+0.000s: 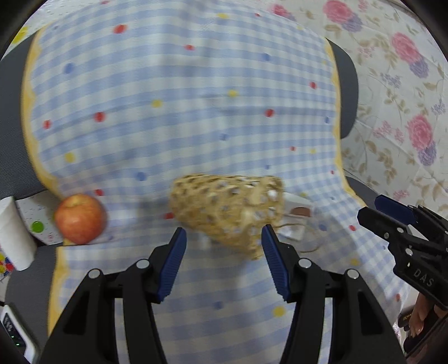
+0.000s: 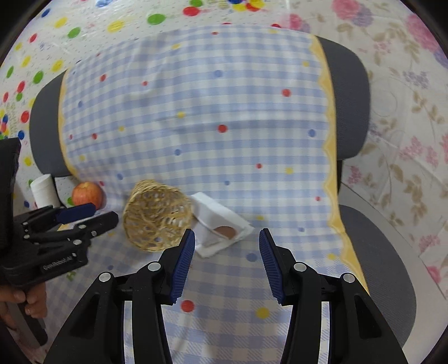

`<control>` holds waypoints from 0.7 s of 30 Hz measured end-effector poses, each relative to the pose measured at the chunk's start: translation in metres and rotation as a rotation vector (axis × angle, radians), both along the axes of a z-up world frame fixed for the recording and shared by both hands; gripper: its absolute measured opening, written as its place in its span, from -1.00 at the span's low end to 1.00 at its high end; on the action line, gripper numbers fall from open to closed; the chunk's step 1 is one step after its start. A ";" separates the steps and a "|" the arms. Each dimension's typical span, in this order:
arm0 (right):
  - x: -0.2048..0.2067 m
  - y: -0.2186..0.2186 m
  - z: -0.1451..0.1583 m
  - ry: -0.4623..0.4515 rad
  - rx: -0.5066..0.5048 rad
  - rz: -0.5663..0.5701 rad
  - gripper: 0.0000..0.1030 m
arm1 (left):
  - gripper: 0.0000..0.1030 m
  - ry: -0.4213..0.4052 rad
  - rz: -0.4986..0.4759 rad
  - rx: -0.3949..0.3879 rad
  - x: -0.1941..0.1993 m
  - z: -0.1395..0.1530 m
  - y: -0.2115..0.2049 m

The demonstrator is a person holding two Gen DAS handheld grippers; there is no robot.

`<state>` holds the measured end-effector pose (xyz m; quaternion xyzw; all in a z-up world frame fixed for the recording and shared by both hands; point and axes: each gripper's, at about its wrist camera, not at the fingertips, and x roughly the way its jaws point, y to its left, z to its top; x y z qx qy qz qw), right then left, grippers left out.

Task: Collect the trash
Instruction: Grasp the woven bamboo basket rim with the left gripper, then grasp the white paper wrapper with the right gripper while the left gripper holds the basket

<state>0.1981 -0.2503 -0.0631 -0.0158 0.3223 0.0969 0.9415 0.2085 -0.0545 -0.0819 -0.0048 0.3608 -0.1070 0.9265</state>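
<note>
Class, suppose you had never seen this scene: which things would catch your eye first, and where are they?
A wicker basket lies tipped on its side in the middle of the blue checked cloth. A red apple sits to its left at the cloth's edge, and a white napkin with a brown stain lies right beside it.

- A blue-and-white checked cloth (image 2: 196, 112) with coloured dots and a yellow scalloped border lies in front of me, draped over a grey chair (image 2: 350, 92).
- A red apple (image 1: 80, 218) sits at the cloth's left edge.
- A white roll (image 2: 44, 190) stands just left of the apple.
- Flowered fabric (image 1: 406, 98) hangs at my right.
- Polka-dot sheeting (image 2: 84, 25) fills the far left.
</note>
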 end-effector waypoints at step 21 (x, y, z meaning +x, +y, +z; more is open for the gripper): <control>0.064 -0.013 -0.050 0.152 0.130 -0.024 0.19 | -0.92 0.137 0.117 0.107 0.060 -0.051 0.018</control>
